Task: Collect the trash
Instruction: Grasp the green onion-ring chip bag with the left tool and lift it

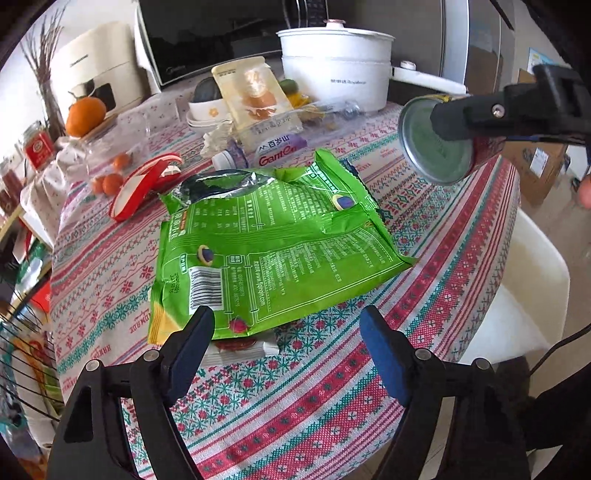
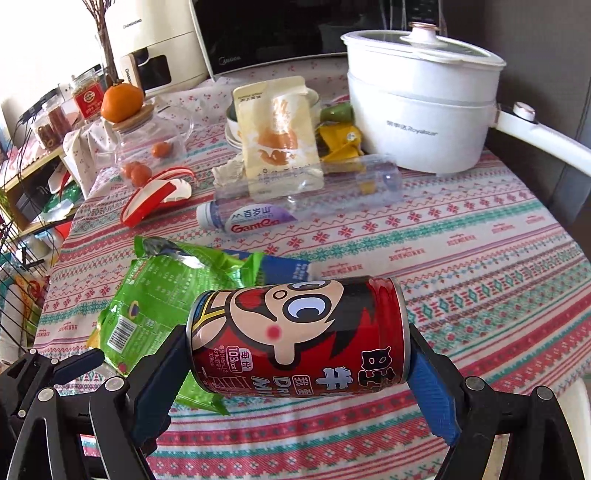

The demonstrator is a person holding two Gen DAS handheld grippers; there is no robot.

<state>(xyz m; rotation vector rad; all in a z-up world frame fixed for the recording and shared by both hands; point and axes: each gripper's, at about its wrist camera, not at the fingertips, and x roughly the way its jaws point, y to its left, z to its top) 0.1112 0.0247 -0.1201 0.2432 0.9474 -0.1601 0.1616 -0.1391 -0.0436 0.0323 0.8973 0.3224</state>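
Note:
A crumpled green snack bag (image 1: 273, 243) lies open-mouthed on the patterned tablecloth (image 1: 295, 406), over a small white packet (image 1: 240, 349). My left gripper (image 1: 286, 325) hovers at the bag's near edge, open, its left finger over the bag's corner and nothing pinched. My right gripper (image 2: 295, 343) is shut on a red cartoon drink can (image 2: 299, 336), held sideways by its two ends above the table. In the left wrist view the can (image 1: 436, 155) hangs at the upper right. An empty clear bottle (image 2: 258, 218) and a red-and-white wrapper (image 2: 155, 195) lie farther back.
A white electric pot (image 2: 421, 110), stacked bowls with a beige pouch (image 2: 277, 125), a microwave (image 2: 258, 33) and a glass jar with an orange (image 2: 122, 101) crowd the far side. A white chair (image 1: 517, 277) stands past the table's right edge, a wire rack (image 2: 14, 280) at left.

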